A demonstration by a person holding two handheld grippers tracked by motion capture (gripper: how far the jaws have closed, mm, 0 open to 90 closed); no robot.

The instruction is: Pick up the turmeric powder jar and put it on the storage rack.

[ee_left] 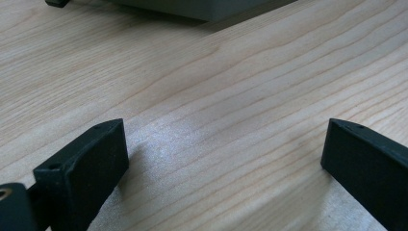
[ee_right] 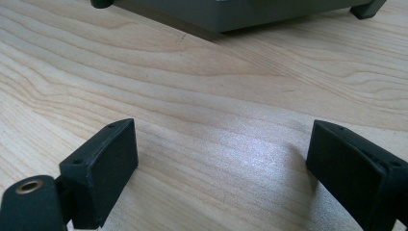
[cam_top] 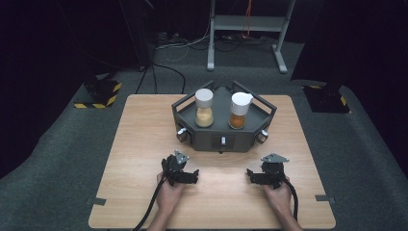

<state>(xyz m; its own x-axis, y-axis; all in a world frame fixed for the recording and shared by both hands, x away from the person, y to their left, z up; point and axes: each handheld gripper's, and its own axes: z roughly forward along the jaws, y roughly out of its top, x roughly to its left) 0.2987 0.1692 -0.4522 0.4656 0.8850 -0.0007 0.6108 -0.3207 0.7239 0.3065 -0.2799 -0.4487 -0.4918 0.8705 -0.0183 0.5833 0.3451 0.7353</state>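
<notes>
A dark grey holder stands at the far middle of the wooden table. In it are two jars: a white-capped one with pale yellow contents and one with a white spout lid and orange-brown contents. My left gripper rests low on the table in front of the holder's left side. In the left gripper view this gripper is open over bare wood. My right gripper lies in front of the holder's right side. It also stands open with nothing between its jaws. The holder's base lies just ahead.
The holder's underside edges the top of the left gripper view. Bare wood lies between the two hands and to both sides. Beyond the table, on grey carpet, are a metal stand and yellow-black striped bases.
</notes>
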